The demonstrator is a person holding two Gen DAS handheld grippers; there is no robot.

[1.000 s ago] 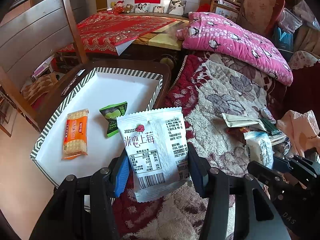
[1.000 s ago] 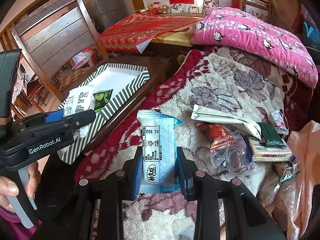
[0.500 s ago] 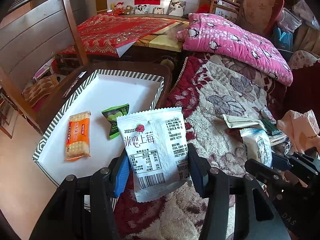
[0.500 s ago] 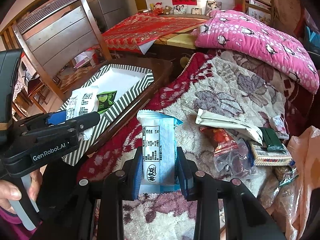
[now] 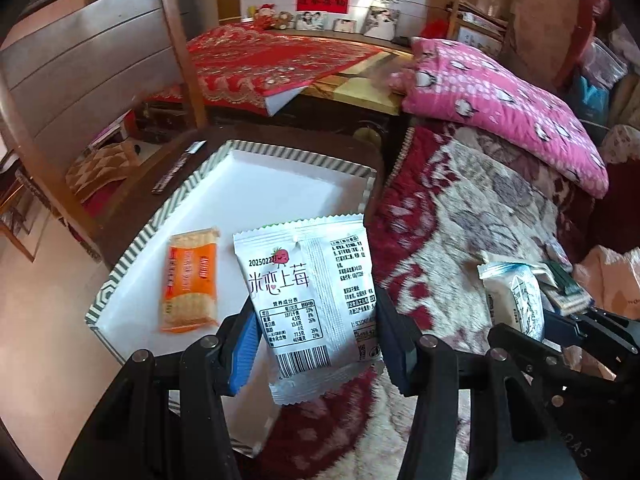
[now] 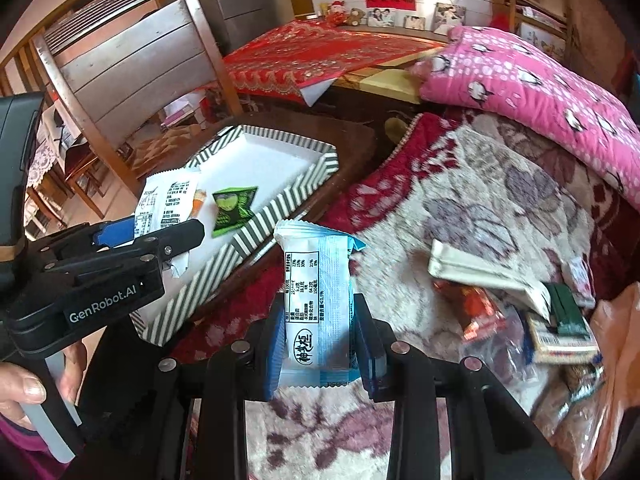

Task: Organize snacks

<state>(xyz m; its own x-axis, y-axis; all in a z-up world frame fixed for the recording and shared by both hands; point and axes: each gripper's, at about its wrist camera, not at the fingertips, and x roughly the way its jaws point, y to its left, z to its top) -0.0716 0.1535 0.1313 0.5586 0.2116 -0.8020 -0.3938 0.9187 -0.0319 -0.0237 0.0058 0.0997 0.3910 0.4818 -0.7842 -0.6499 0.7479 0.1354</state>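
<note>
1. The left claw (image 5: 312, 344) is clamped on a white strawberry-print packet (image 5: 310, 300), its blue pads pressing the packet's two side edges; the packet stands upright between the jaws with its top free, which suggests it is being carried rather than set down; it hangs over the near corner of the striped tray (image 5: 120, 276), so a release here would likely drop it inside.

2. The right claw (image 6: 320, 344) is closed tight on a pale blue wafer packet (image 6: 316, 300), gripped low across its narrow width; it hangs over the flowered blanket (image 6: 480, 200) just short of the tray's near rim, apparently queued behind the left hand's packet.

3. The tray sits on a dark wooden table (image 6: 352, 148) pushed against the blanket-covered seat, probably so that snacks need only a short carry from pile to tray.

4. Two snacks lie flat and apart on the tray's white floor: an orange cracker packet (image 5: 188, 280) and a small green packet (image 6: 232, 210); the spacing reads as deliberate, leaving each label visible and room for more.

5. The unsorted heap (image 6: 520, 312) stays on the blanket to the right, loosely overlapped: a folded white packet, a red one, a clear bag, a green-topped box; these look like the stock yet to be moved.

6. A person's hand (image 6: 24, 392) wraps the left tool's handle.
</note>
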